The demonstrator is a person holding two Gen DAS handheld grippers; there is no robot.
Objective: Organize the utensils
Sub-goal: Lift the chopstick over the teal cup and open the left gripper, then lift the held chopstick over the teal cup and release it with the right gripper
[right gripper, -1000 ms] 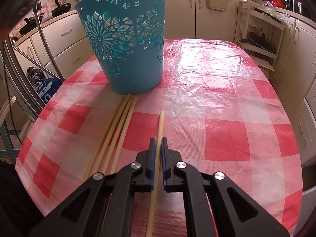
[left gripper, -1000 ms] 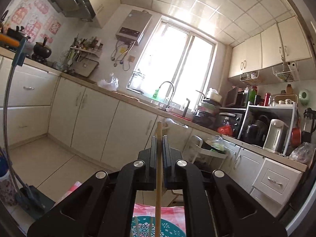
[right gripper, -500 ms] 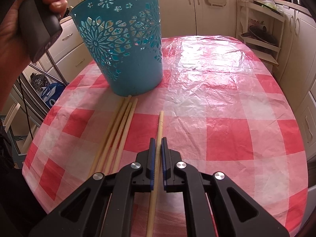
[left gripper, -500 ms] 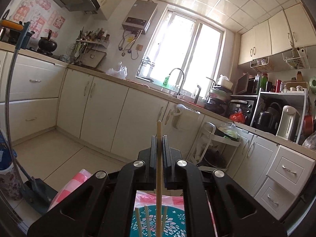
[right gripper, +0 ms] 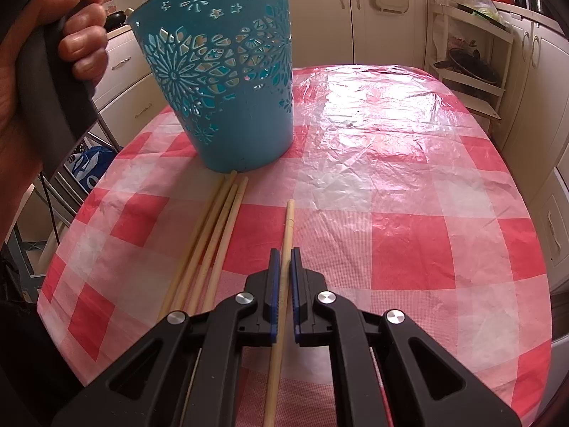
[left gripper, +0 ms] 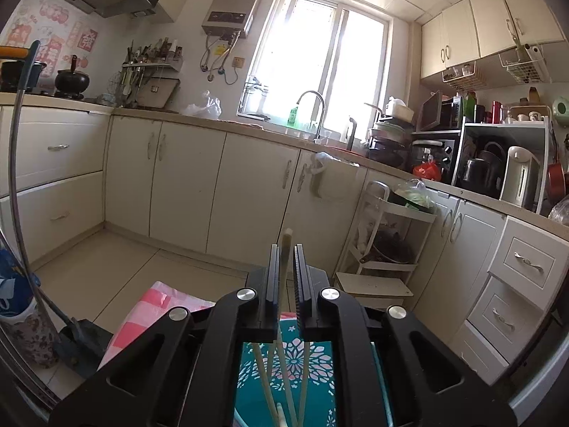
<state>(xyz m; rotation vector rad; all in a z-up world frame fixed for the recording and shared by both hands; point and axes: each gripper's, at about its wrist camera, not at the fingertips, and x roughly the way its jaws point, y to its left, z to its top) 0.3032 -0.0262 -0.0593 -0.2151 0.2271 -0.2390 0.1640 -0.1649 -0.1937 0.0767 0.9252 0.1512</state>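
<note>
A teal cut-out basket (right gripper: 227,82) stands on the red-and-white checked table (right gripper: 409,192). My left gripper (left gripper: 286,249) hangs right above the basket's mouth (left gripper: 316,377); its jaws have parted and a wooden chopstick (left gripper: 284,267) stands loose between them, its lower end among several chopsticks in the basket. My right gripper (right gripper: 282,252) is low over the table, shut on a single chopstick (right gripper: 286,227) that points toward the basket. Three more chopsticks (right gripper: 213,238) lie side by side to its left, their tips at the basket's foot.
The person's hand with the left gripper's handle (right gripper: 53,82) is at the upper left of the right wrist view. Kitchen cabinets (left gripper: 185,185), a white rack (right gripper: 473,57) and drawers (left gripper: 515,277) surround the table. A dustpan (left gripper: 76,341) stands on the floor at left.
My left gripper has come lower over the basket and its jaws have opened a little; the chopstick has slid down between them. My right gripper keeps its hold and has edged closer to the basket.
</note>
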